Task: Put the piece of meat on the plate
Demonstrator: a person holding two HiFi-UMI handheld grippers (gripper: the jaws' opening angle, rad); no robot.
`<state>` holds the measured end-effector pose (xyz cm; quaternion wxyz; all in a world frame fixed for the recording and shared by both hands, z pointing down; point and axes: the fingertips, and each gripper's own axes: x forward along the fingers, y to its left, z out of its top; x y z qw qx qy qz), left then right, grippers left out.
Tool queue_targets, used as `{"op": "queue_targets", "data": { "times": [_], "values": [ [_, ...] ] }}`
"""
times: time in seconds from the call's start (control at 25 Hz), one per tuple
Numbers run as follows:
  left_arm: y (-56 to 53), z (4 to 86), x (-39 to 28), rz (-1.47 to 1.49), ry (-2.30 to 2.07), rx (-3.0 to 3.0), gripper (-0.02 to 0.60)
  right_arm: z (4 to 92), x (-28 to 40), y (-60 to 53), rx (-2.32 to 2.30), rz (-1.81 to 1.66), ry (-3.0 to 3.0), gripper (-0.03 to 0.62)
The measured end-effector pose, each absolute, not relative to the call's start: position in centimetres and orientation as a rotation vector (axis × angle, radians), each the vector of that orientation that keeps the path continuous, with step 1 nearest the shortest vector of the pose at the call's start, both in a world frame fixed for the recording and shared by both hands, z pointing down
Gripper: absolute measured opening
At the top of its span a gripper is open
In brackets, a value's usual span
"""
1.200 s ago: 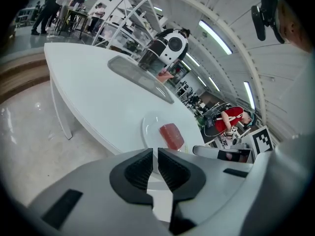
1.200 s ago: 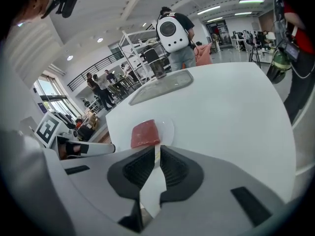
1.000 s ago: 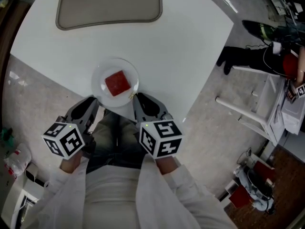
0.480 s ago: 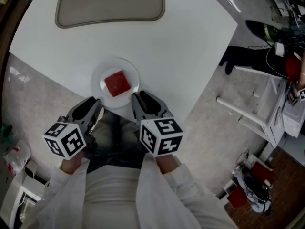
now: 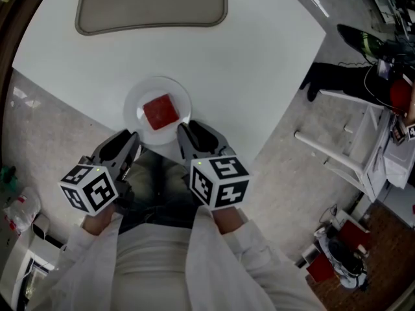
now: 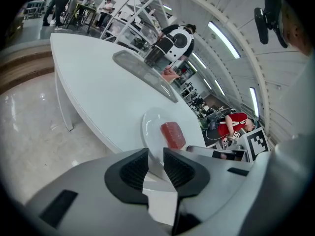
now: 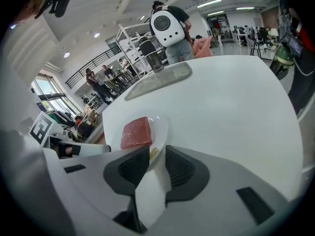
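The piece of meat (image 5: 159, 111), a red squarish slab, lies flat in the middle of the white plate (image 5: 133, 102). The plate sits near the edge of the white table (image 5: 246, 63), just beyond both sets of fingertips and between them.

The left gripper (image 5: 131, 140) points at the plate's near left rim. In its own view the two dark ribbed pads (image 6: 134, 170) stand a narrow slit apart with nothing pinched between them. Past the slit rise the plate (image 6: 150, 127) and the meat (image 6: 173, 135), a little right of the fingers' line. The pads cover the plate's nearest rim.

The right gripper (image 5: 183, 131) reaches the plate's near right rim. Whether a fingertip touches the rim cannot be told from above. Its pads (image 7: 133, 168) likewise stand slightly apart and grip nothing. The meat (image 7: 136, 132) lies just ahead and left of them on the plate (image 7: 160, 127). A small yellowish mark (image 7: 153, 154) on the rim by the left pad is too small to identify.

Well beyond the fingers a shallow grey tray (image 5: 152, 5) rests on the table, its far side cut off by the top edge of the head view. The marker cubes (image 5: 89, 188) (image 5: 218, 181) cover the person's hands, so only white sleeves (image 5: 227, 258) show below them. At the head view's right edge a seated person in red (image 5: 397, 92) is mostly cut off.
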<state>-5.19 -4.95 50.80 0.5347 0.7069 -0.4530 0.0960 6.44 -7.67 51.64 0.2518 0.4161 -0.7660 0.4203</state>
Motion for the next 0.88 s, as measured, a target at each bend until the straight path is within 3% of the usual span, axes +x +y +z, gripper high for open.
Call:
{"op": "queue_targets", "data": {
  "times": [0.88],
  "values": [
    [-5.71, 51.18, -5.70, 0.281, -1.069, 1.702, 0.072, 51.78, 6.18, -7.84, 1.165, 1.182, -2.073, 0.086]
  ]
}}
